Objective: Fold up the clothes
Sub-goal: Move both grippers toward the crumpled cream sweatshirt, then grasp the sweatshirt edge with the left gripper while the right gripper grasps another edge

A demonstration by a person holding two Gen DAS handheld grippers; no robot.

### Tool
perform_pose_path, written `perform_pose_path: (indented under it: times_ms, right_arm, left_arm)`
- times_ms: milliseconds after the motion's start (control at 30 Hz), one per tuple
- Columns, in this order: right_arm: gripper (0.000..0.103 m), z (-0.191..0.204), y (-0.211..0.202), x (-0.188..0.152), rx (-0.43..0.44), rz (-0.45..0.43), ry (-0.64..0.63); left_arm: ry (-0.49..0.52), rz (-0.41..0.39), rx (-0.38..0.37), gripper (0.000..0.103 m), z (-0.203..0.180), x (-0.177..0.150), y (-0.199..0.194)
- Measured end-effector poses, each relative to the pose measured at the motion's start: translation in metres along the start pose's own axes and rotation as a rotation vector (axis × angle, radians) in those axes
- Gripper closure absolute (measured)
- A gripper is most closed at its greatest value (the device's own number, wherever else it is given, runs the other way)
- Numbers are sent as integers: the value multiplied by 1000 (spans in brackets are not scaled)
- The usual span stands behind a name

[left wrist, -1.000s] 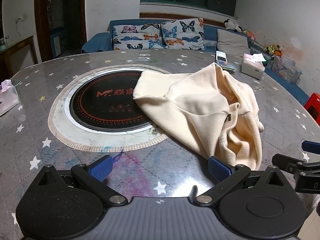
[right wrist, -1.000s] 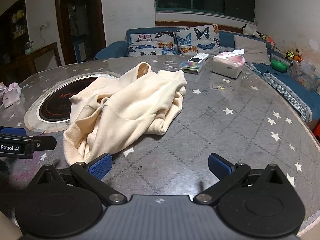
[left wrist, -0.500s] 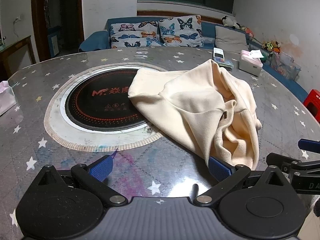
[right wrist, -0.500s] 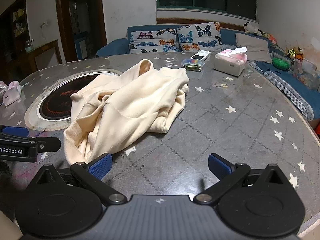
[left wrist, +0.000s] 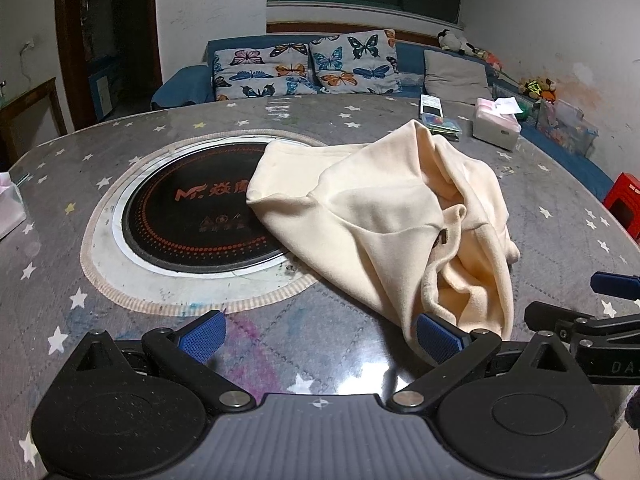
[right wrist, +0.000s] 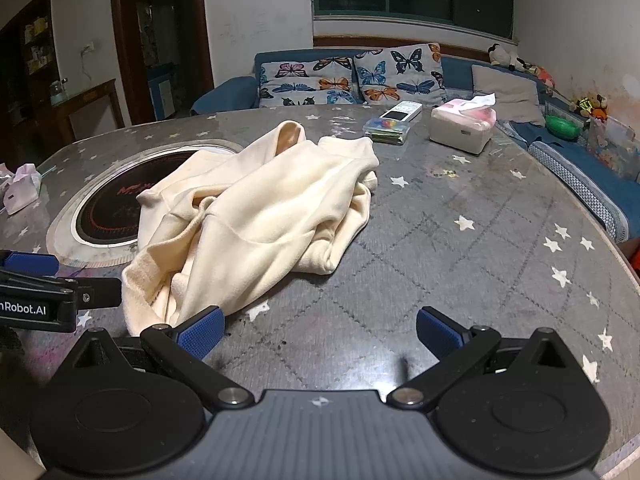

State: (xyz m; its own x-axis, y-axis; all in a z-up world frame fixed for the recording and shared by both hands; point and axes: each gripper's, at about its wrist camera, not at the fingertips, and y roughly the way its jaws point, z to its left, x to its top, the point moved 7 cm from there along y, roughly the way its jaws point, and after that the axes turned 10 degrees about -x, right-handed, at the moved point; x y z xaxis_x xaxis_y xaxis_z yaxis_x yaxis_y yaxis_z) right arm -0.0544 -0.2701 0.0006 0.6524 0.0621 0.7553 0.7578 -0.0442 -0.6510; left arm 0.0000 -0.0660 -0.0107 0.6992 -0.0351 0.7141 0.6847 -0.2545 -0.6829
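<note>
Cream garment (left wrist: 384, 216) crumpled on table (right wrist: 460, 248), partly over cooktop (left wrist: 192, 220), left gripper (left wrist: 318, 336) spread apart, empty, right gripper (right wrist: 318, 334) likewise spread, empty, near hem

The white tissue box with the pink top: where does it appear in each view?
Left wrist view: the white tissue box with the pink top is upper right, beyond the crumpled cream garment.
Right wrist view: the box is upper centre-right, right of the garment.
Shared landmark: butterfly-print cushions.

The left gripper (right wrist: 30, 276) reads "nRobot.AI" (cut off); the cooktop (left wrist: 192, 220) "MF".
</note>
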Motion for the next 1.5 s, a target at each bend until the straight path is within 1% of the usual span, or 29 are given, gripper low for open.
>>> perform_pose_path:
  times_ms: [367, 533, 600, 667, 733, 867, 1033, 1100, 1233, 1367, 1500]
  right_arm:
    - [0, -1, 11, 21, 5, -10, -26]
    - [1, -3, 18, 41, 19, -24, -23]
    - [6, -5, 22, 48, 21, -27, -17]
    - [6, -7, 25, 56, 24, -28, -10]
    - [7, -9, 28, 61, 23, -31, -6]
    - [9, -14, 35, 68, 30, -28, 10]
    - [10, -22, 44, 74, 28, -21, 21]
    - [11, -25, 48, 77, 25, -19, 26]
    - [12, -29, 54, 82, 25, -18, 33]
    - [12, -34, 58, 86, 19, -18, 33]
    - [12, -39, 63, 90, 12, -15, 35]
  left_arm:
    - [27, -28, -4, 0, 0, 21, 4]
    - [37, -48, -20, 0, -1, 39, 9]
    - [54, -60, -31, 1, -5, 49, 12]
    - [78, -69, -43, 1, -9, 59, 16]
    - [100, -77, -52, 5, -14, 70, 23]
    - [127, -82, -74, 17, -22, 94, 41]
    - [181, -90, -112, 18, -35, 120, 66]
    - [202, -86, -116, 18, -40, 128, 78]
    - [228, -66, -128, 18, -47, 140, 102]
    - [254, -54, -145, 18, -53, 147, 118]
    - [278, -44, -170, 28, -58, 150, 128]
